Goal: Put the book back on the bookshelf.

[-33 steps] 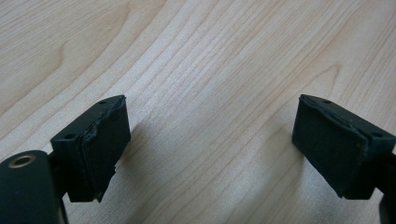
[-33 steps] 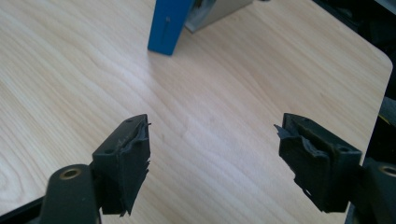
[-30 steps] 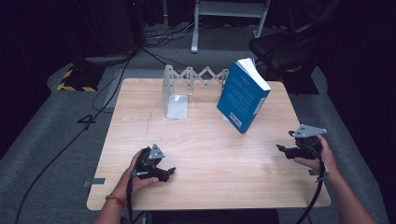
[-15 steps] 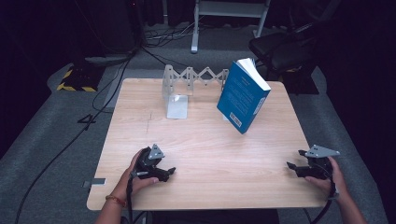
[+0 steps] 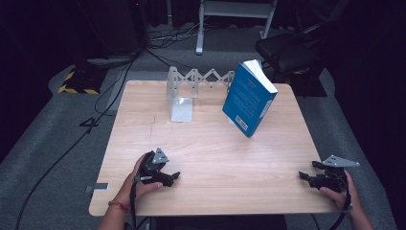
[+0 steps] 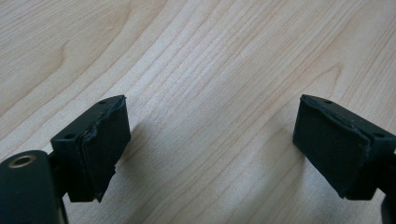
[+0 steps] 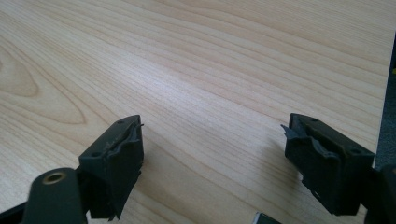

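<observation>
A: A wide wooden table (image 5: pixel 210 143) is seen from above, and near its far edge a blue book (image 5: pixel 246 103) is propped up, tilted, with its long axis running up and away. Just beside it a grey folding rack (image 5: pixel 191 86) is stood.

B: And the book is placed well beyond the fingers of both grippers?

A: It is. From the right gripper (image 5: pixel 312 178) it lies ahead and across toward the other hand; from the left gripper (image 5: pixel 171 176) it lies ahead and off to the outer side. Which is nearer is hard to judge from this angle; possibly the left, by little.

B: The jaws?

A: Spread apart on both, nothing held. In the left gripper view the pads (image 6: pixel 100 149) are parted over bare wood, and the same is shown in the right gripper view (image 7: pixel 116 163).

B: So a forward reach would be called for.

A: Likely, with the jaws turned to straddle the book's thin side.
</observation>
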Demonstrator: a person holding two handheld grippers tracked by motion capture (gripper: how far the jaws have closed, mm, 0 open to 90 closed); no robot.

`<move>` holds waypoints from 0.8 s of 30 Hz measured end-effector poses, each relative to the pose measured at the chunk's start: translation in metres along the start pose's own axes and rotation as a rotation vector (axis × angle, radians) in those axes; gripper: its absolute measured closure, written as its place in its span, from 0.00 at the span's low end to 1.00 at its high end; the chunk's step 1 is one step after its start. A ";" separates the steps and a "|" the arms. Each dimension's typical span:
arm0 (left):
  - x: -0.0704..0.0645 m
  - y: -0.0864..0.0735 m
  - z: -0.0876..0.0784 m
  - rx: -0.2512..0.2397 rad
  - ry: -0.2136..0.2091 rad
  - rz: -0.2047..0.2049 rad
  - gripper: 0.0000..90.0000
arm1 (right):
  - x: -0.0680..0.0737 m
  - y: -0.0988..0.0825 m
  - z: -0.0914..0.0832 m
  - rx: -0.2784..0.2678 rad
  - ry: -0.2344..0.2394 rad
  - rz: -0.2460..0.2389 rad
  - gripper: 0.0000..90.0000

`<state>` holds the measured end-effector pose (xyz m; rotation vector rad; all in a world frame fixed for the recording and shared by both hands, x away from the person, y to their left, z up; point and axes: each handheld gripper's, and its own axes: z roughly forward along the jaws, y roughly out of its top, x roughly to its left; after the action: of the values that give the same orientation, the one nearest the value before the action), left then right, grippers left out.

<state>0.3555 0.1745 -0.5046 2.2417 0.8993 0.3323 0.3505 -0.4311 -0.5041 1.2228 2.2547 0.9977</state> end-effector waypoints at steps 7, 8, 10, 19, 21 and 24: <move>0.001 0.001 0.001 -0.001 -0.004 0.001 0.12 | 0.000 0.000 0.000 0.000 -0.001 -0.002 0.22; 0.001 0.001 0.001 -0.001 -0.004 0.001 0.12 | 0.000 0.000 0.000 0.000 -0.001 -0.002 0.22; 0.001 0.001 0.001 -0.001 -0.007 0.003 0.12 | 0.000 0.000 0.000 0.000 -0.001 -0.002 0.22; 0.001 0.003 0.003 0.004 -0.001 -0.007 0.10 | 0.000 0.003 0.003 0.000 -0.013 0.013 0.22; 0.001 0.003 0.003 0.007 0.005 0.002 0.09 | 0.000 0.003 0.003 0.000 -0.013 0.013 0.22; 0.001 0.003 0.003 0.007 0.007 0.001 0.09 | 0.000 0.003 0.003 0.001 -0.012 0.012 0.22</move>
<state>0.3594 0.1723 -0.5045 2.2490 0.9051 0.3380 0.3537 -0.4290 -0.5041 1.2403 2.2416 0.9912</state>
